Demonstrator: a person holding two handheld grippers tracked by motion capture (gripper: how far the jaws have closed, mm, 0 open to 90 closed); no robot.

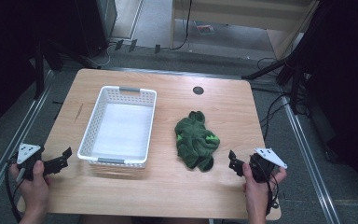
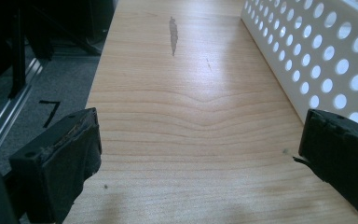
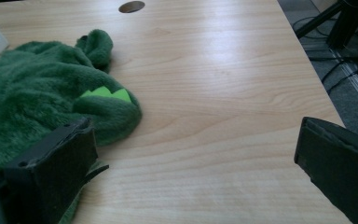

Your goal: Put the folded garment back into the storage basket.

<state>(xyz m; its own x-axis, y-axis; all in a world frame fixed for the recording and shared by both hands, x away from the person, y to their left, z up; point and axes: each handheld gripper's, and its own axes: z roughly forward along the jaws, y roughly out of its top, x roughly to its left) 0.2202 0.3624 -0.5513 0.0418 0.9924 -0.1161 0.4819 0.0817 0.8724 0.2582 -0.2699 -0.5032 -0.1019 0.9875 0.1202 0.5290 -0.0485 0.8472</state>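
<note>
Wood table (image 1: 168, 186) carries a white basket (image 1: 120, 126) and a green plush (image 1: 196, 140). We hold the left gripper (image 1: 64, 159) beside the basket, right gripper (image 1: 233, 161) near the plush, both low. Gripper views show jaws wide apart, empty; one right jaw perhaps brushes plush.

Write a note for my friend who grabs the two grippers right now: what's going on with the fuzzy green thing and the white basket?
Left gripper: open, holding nothing, low over the table beside the white basket's near left corner.
Right gripper: open, holding nothing, just right of the green plush garment.
The garment lies crumpled on the table, right of the basket and apart from it. The basket has nothing in it.
Done: nothing moved yet.
Left, probably: grip the garment with the right gripper and put it in the basket.
</note>
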